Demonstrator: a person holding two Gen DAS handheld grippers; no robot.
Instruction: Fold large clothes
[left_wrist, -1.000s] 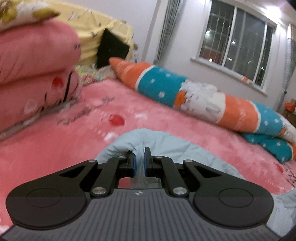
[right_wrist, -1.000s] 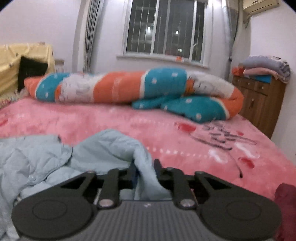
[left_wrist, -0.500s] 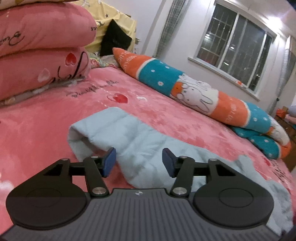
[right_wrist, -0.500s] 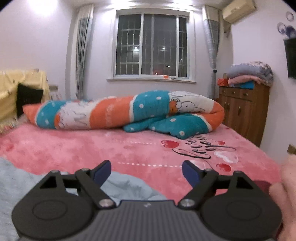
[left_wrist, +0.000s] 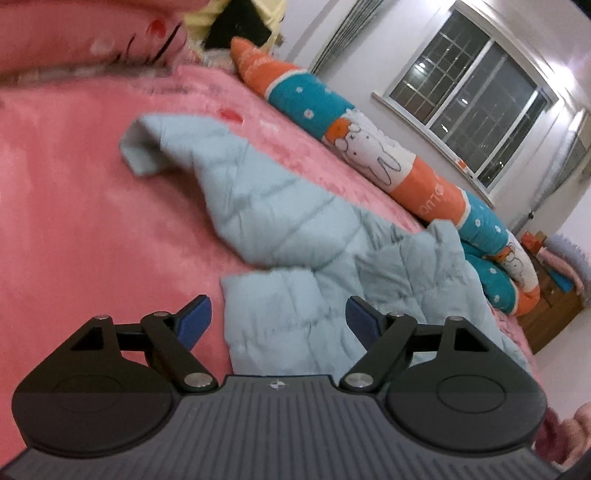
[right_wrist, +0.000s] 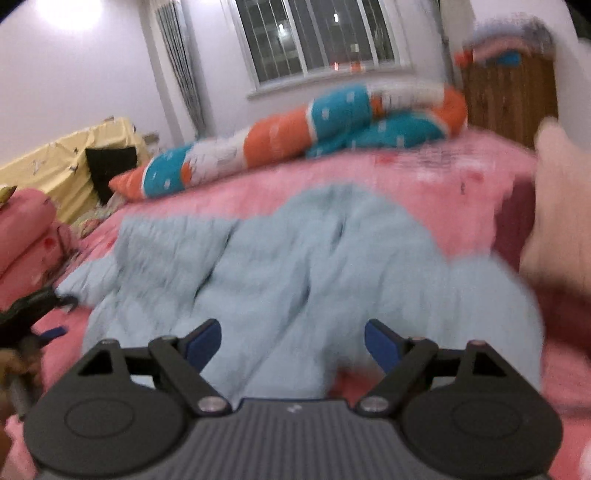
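A light blue quilted jacket (left_wrist: 280, 206) lies spread and rumpled on the pink bed cover (left_wrist: 74, 221), one sleeve (left_wrist: 147, 144) reaching to the far left. My left gripper (left_wrist: 279, 310) hovers over the jacket's near edge. Its jaws are opening wide, and its blue pads (left_wrist: 195, 321) touch nothing. In the blurred right wrist view the jacket (right_wrist: 295, 258) fills the middle. My right gripper (right_wrist: 292, 328) is open above the jacket's near hem, holding nothing.
A long orange, teal and white bolster (left_wrist: 369, 147) runs along the far side of the bed under the window. Folded pink quilts (right_wrist: 26, 236) are stacked at the left. A wooden cabinet (right_wrist: 509, 96) stands at the right. A blurred hand (right_wrist: 554, 206) shows at the right edge.
Both grippers were shut on jacket folds and have let go and opened wide. The jacket now lies on the bed. Both hands have drawn back and rolled, the right one fast.
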